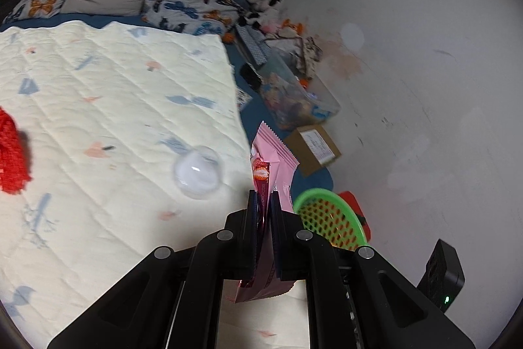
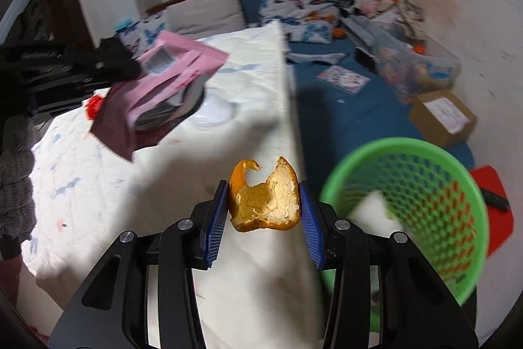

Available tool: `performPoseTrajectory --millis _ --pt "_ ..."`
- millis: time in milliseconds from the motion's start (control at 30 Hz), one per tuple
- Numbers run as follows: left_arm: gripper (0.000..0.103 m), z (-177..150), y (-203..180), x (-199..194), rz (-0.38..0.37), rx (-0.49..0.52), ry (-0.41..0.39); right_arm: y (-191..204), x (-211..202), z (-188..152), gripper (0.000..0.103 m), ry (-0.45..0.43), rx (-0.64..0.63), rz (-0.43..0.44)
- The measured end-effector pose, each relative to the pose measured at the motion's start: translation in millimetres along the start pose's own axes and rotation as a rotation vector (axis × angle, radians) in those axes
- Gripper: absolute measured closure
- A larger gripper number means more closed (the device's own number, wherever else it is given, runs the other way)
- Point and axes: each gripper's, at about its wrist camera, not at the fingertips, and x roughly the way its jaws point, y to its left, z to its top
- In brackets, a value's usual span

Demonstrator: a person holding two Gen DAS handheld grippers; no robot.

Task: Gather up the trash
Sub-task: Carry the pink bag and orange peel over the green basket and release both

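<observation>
Carrying trash toward green basket [image 2: 405, 211]. Left gripper [image 1: 263, 201] clamped on pink wrappers [image 1: 274, 152]; right gripper [image 2: 264, 201] clamped on orange peel [image 2: 264, 201], both above quilt [image 1: 114, 103]. Next, likely: move over basket beside bed, release.

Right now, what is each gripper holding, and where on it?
Left gripper: pink snack wrapper, pinched near its lower end. Right gripper: orange peel, squeezed across its two side edges.
</observation>
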Motion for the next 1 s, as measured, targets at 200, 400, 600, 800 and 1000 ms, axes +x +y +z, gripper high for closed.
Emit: performPoseTrajectory --millis 200,400,600,800,1000 --pt "0.095 -9 -32 24 -0.031 0.042 0.047 -51 -17 -13 0.06 0.0 0.066 -0.093" --pt "0.095 -19 -62 51 -0.05 0.083 0.104 -97 -28 -26 0.058 0.006 0.137 -0.181" --pt "0.095 -30 -88 82 -0.059 0.114 0.164 -129 -34 -36 0.052 0.015 0.192 -0.217" --pt "0.095 -42 -111 110 -0.062 0.144 0.217 -140 -47 -38 0.045 -0.015 0.212 -0.232" --pt "0.095 -52 -127 126 -0.064 0.164 0.251 -144 -58 -44 0.045 -0.031 0.222 -0.24"
